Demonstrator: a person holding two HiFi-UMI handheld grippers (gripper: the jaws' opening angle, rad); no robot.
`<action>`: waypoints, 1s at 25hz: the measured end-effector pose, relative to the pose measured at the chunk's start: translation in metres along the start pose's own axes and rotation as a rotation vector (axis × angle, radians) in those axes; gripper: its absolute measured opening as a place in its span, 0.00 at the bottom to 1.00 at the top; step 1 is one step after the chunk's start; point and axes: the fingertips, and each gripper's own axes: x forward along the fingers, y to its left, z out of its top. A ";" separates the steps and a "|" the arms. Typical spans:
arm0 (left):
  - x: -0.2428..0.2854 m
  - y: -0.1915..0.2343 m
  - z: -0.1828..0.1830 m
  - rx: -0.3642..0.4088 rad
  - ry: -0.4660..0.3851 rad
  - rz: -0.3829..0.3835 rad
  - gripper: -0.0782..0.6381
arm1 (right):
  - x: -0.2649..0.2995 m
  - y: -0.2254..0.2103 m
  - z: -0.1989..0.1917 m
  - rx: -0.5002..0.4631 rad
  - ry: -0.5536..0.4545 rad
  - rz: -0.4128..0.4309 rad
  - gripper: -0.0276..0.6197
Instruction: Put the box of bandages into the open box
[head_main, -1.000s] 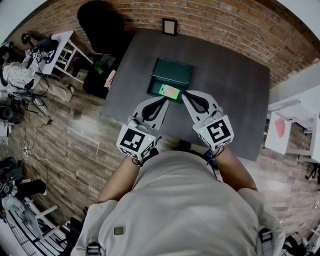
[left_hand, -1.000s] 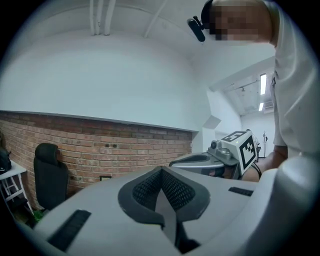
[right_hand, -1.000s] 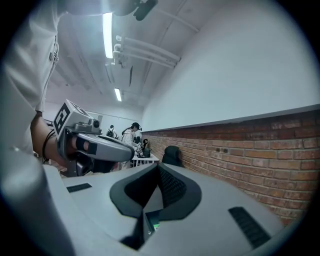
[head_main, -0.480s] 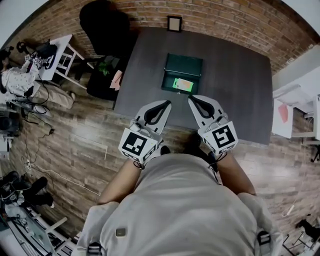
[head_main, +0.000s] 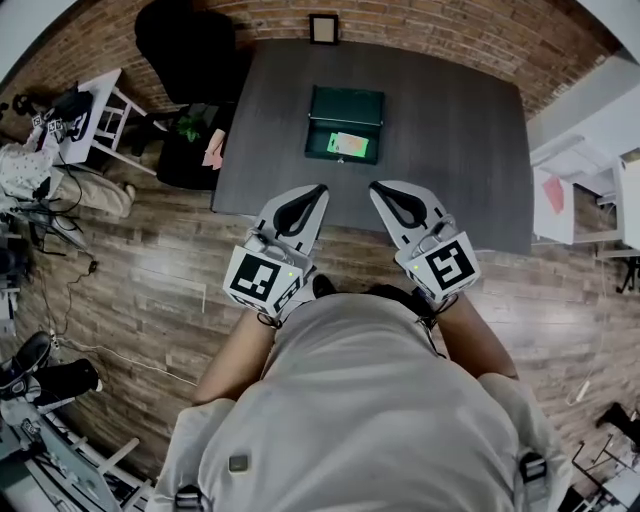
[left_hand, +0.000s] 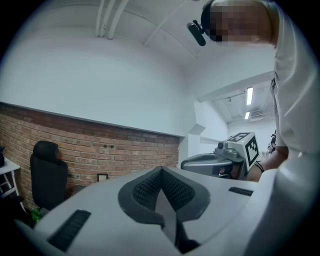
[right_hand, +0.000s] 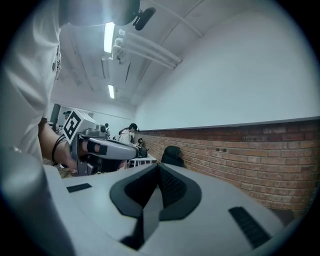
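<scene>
The box of bandages (head_main: 347, 146) is lying crosswise inside the open box (head_main: 318, 120), well ahead of the closed, empty left tool (head_main: 318, 189) and right tool (head_main: 374, 187).

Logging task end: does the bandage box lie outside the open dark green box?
No, the light green bandage box lies inside the open dark green box on the dark grey table.

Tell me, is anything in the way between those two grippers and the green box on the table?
Nothing visible. Only table shows between the left gripper, the right gripper and the open box. The bandage box already lies inside it. Both grippers are shut and empty.
</scene>
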 end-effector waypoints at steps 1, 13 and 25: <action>0.002 -0.006 0.001 0.000 -0.003 0.007 0.13 | -0.007 -0.003 0.000 -0.001 0.000 0.007 0.08; 0.036 -0.098 -0.007 -0.016 -0.007 0.078 0.13 | -0.103 -0.029 -0.016 0.055 0.021 0.082 0.08; 0.053 -0.182 -0.023 -0.006 -0.019 0.129 0.13 | -0.200 -0.042 -0.041 0.080 0.021 0.101 0.08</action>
